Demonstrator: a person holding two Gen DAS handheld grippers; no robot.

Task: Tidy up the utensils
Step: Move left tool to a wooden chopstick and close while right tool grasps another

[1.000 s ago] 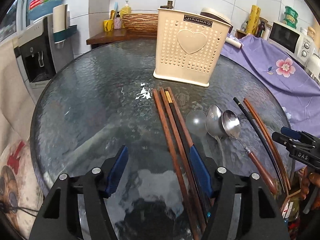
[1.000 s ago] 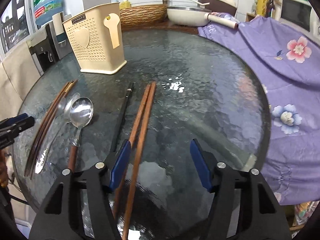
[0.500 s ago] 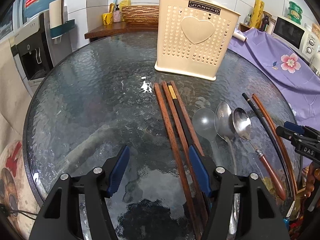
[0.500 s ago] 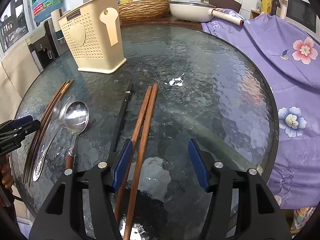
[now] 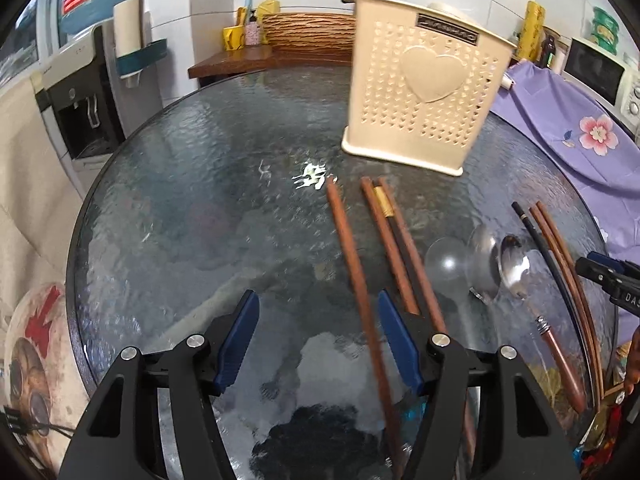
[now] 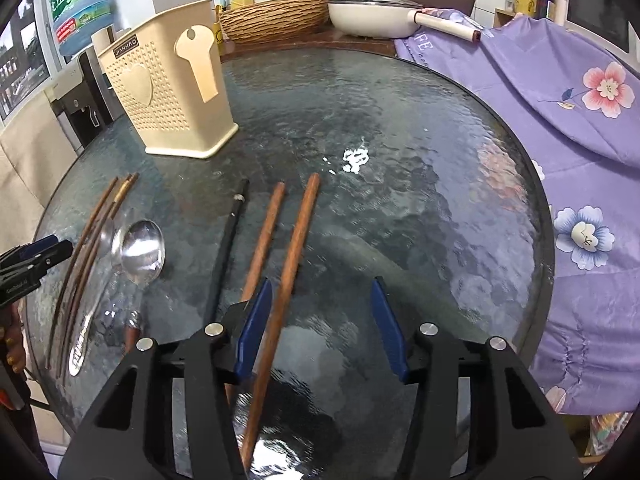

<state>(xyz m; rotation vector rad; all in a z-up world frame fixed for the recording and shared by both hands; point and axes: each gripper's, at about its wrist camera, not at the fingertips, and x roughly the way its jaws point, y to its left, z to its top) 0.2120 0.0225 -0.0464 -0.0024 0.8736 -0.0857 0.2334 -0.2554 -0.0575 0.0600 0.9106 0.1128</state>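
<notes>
Two fisheye views, each from a camera on a handheld gripper, look steeply down and forward across a round glass table (image 5: 168, 200) from close above its near edge. The left wrist view sits toward the table's left, the right wrist view toward its right. Both share the cream utensil holder (image 5: 424, 92) (image 6: 168, 92), the chopsticks and spoons, and the purple floral cloth (image 6: 560, 92).

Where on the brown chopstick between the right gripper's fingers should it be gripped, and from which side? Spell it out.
Grip the brown chopstick on its thick near shaft, coming from above with the right gripper straddling it. It lies flat on the glass table, so only its two long sides offer purchase. The jaws have been closing around it but are not pressing yet.
</notes>
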